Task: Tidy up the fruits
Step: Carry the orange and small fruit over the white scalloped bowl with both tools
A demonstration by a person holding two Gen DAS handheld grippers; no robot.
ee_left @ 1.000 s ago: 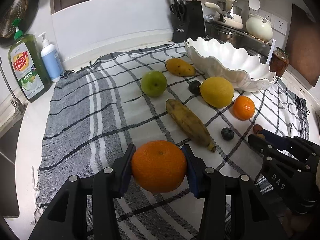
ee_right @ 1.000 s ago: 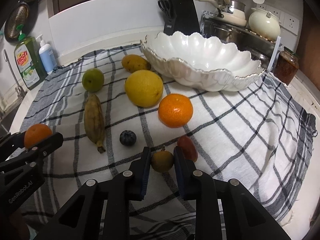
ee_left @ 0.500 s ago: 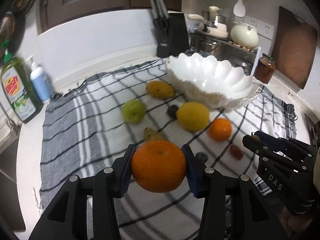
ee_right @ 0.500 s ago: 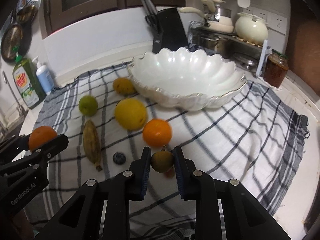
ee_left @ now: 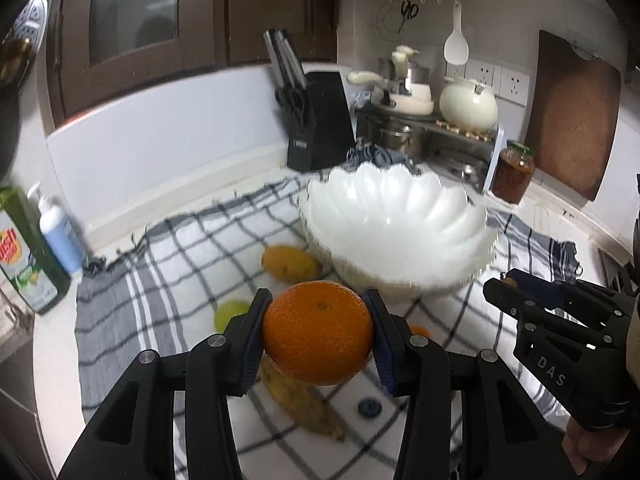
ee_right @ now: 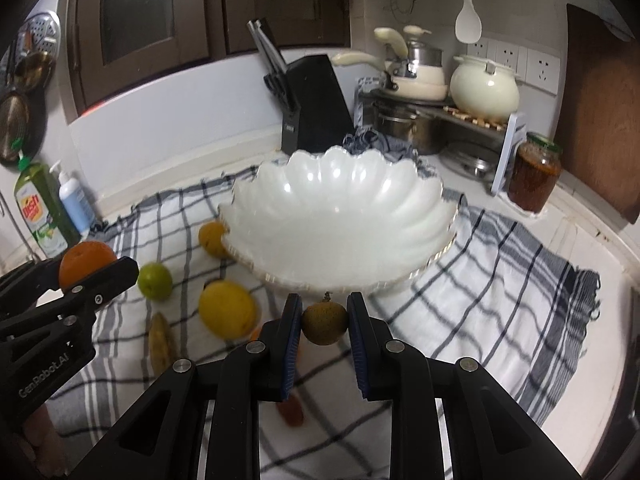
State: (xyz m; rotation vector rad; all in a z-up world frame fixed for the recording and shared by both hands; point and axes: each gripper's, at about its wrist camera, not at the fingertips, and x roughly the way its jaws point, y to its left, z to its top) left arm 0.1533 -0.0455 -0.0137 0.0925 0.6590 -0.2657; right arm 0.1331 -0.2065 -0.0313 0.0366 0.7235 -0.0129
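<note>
My left gripper (ee_left: 318, 334) is shut on a large orange (ee_left: 318, 332), held in the air above the checked cloth (ee_left: 168, 264). My right gripper (ee_right: 324, 322) is shut on a small brown round fruit (ee_right: 324, 320), just in front of the white scalloped bowl (ee_right: 340, 224), which holds nothing. On the cloth lie a yellow lemon (ee_right: 227, 310), a green apple (ee_right: 155, 281), a brown banana (ee_left: 300, 400), a yellow mango (ee_left: 290, 263), a small dark berry (ee_left: 369, 407) and a red fruit (ee_right: 290, 410). A smaller orange (ee_left: 419, 330) peeks from behind my left finger.
A knife block (ee_right: 310, 110) stands behind the bowl. Pots (ee_right: 484, 88) on a rack and a jar (ee_right: 534, 178) are at the right. Dish soap (ee_right: 38, 212) and a pump bottle (ee_right: 74, 204) stand at the left counter edge.
Both grippers have risen off the cloth with their fruit and moved toward the bowl, which now looms larger. The fruits on the cloth have not moved.
</note>
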